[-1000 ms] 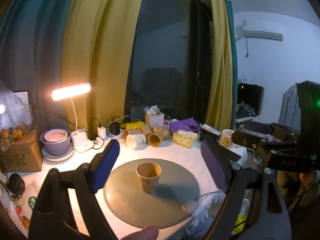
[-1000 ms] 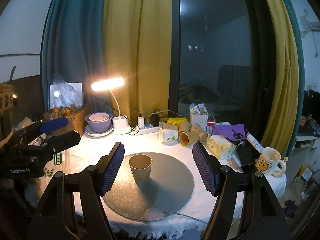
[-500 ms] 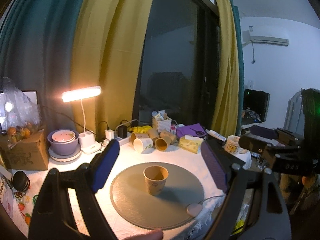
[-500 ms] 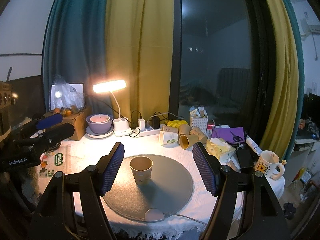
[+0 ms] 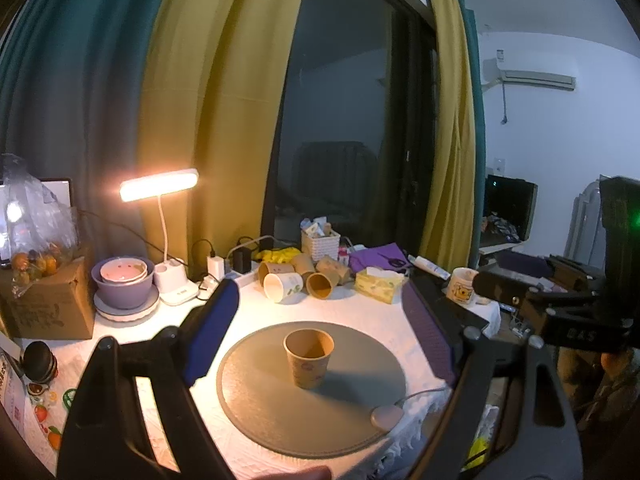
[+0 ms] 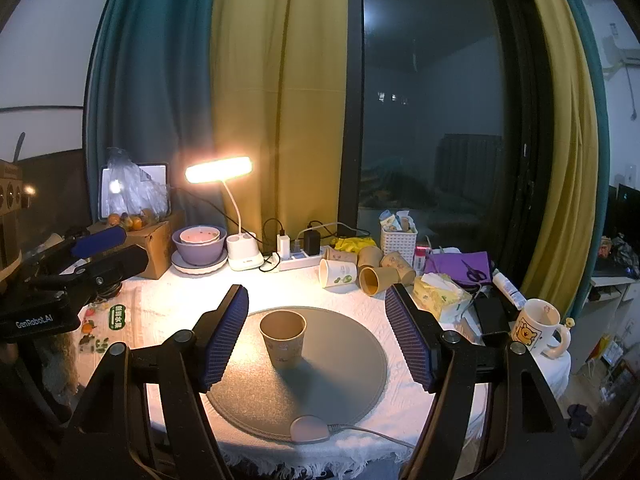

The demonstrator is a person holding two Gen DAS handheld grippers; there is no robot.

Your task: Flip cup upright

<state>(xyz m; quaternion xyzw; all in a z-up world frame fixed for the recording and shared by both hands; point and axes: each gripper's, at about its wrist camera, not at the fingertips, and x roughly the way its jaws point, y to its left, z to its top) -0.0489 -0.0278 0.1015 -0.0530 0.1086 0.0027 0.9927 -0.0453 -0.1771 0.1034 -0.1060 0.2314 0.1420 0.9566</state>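
Note:
A brown paper cup (image 5: pixel 308 358) stands upright, mouth up, near the middle of a round grey mat (image 5: pixel 260 412); it also shows in the right wrist view (image 6: pixel 282 338) on the mat (image 6: pixel 340 384). My left gripper (image 5: pixel 318 330) is open and empty, held back from and above the cup. My right gripper (image 6: pixel 318 336) is open and empty, also short of the cup, which shows between its blue pads (image 6: pixel 224 336). Each gripper appears at the edge of the other's view, the right (image 5: pixel 560 312) and the left (image 6: pixel 72 276).
Several paper cups (image 6: pixel 360 270) lie on their sides at the back of the table. A lit desk lamp (image 6: pixel 224 172), purple bowls (image 6: pixel 198 246), a power strip, a tissue box (image 6: pixel 440 294), a white basket, a bear mug (image 6: pixel 538 328) and a cardboard box (image 5: pixel 44 304) stand around. A small puck with a cable (image 6: pixel 310 430) sits at the mat's front edge.
Both grippers have drawn back and risen a little from the cup, which looks smaller and farther. The cup has stayed upright on the mat.

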